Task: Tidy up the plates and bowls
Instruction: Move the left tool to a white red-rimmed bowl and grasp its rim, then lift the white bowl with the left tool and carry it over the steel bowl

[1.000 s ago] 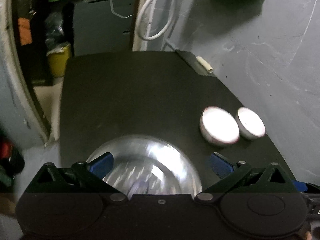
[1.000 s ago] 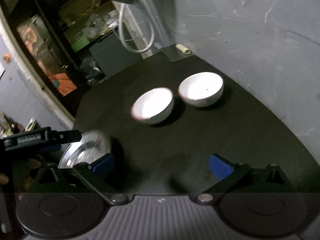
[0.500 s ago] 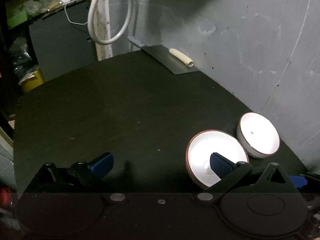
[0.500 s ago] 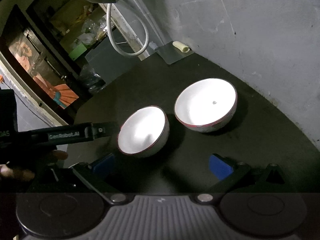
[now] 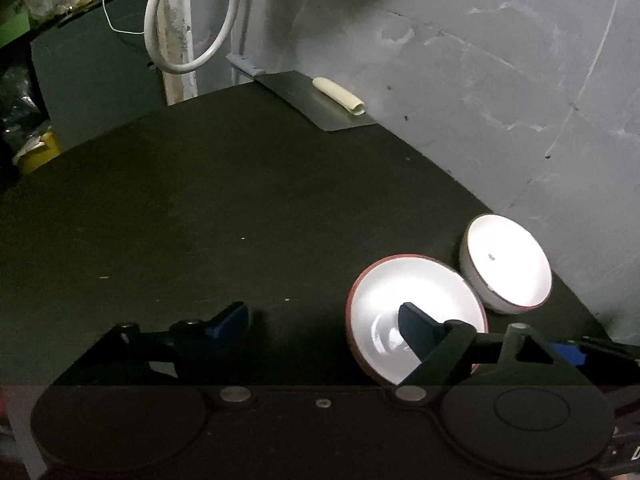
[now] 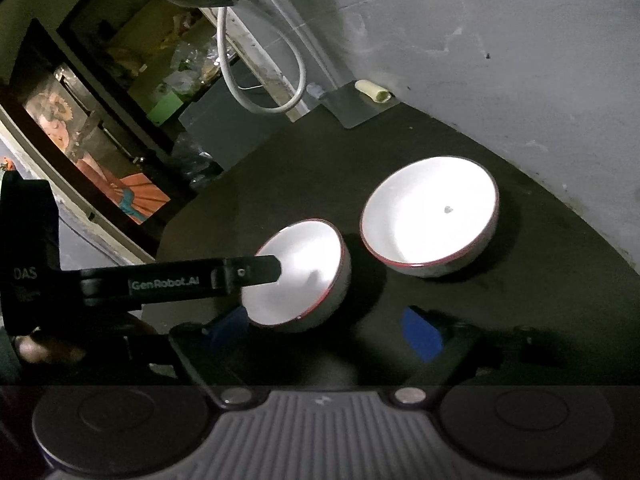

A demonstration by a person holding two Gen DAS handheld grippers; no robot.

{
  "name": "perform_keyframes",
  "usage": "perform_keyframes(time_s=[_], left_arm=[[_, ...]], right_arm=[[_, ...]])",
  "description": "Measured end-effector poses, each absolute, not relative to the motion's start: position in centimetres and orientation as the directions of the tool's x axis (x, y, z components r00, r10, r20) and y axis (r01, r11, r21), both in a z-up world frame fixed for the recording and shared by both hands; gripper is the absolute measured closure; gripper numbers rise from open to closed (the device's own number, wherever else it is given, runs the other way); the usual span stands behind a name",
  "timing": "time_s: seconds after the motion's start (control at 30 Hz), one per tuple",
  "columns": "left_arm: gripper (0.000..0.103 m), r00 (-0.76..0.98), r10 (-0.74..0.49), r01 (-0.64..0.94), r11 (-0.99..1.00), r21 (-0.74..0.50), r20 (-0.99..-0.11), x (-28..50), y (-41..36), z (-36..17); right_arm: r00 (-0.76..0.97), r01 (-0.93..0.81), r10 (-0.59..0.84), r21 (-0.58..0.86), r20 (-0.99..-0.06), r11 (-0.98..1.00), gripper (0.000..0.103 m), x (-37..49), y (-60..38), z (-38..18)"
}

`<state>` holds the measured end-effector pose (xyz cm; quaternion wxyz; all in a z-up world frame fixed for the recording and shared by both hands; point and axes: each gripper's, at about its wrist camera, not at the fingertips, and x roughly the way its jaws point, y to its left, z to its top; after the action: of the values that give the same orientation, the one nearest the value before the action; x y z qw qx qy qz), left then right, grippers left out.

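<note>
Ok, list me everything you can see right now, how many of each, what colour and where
bowls: two, white inside with a red rim, side by side on the table near the wall; the nearer bowl has one finger of the left gripper reaching over its rim, the farther bowl stands untouched
table: one, black, under the bowls
metal sheet: one, grey, far edge of the table by the wall
small roll: one, cream, lying on the metal sheet
hose: one, white, hanging in a loop behind the table
wall: grey, along the right
left gripper: black with blue pads, jaws closing, nothing pressed yet
right gripper: black with blue pads, jaws closing, empty
</note>
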<state>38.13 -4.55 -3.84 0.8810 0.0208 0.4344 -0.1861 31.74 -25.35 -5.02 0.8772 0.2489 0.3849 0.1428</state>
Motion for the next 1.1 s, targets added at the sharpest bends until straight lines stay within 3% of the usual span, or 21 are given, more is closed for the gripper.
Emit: perform_keyframes(time_s=[0.13, 0.2, 0.27, 0.6, 0.77, 1.1], left_arm=[[0.037, 0.537, -0.321, 0.346, 0.927, -0.144, -0.78, 38.4, -4.5, -4.0], [0.053, 0.523, -0.332, 0.345, 0.925, -0.161, -0.785, 38.4, -4.5, -4.2], [0.06, 0.513, -0.339, 0.343, 0.923, -0.173, -0.789, 38.5, -4.6, -4.3], [0.089, 0.485, -0.383, 0.353, 0.908, -0.225, -0.786, 38.3, -4.8, -4.9], [0.09, 0.488, -0.383, 0.352, 0.909, -0.224, -0.785, 37.6, -4.7, -4.6], [0.089, 0.523, -0.426, 0.375, 0.893, -0.25, -0.738, 32.6, -3.0, -1.6]], right_arm=[[0.665, -0.067, 0.448, 0.549, -0.598, 0.833, 0.023, 31.9, -25.2, -5.0], [0.665, -0.067, 0.451, 0.553, -0.596, 0.83, 0.026, 32.0, -25.3, -5.1], [0.664, -0.066, 0.454, 0.558, -0.595, 0.827, 0.031, 32.2, -25.3, -5.2], [0.653, -0.061, 0.468, 0.575, -0.595, 0.816, 0.067, 32.6, -25.1, -5.8], [0.647, -0.065, 0.467, 0.566, -0.602, 0.822, 0.074, 32.6, -24.9, -5.5], [0.666, -0.108, 0.476, 0.558, -0.573, 0.823, 0.074, 28.1, -24.4, -2.7]])
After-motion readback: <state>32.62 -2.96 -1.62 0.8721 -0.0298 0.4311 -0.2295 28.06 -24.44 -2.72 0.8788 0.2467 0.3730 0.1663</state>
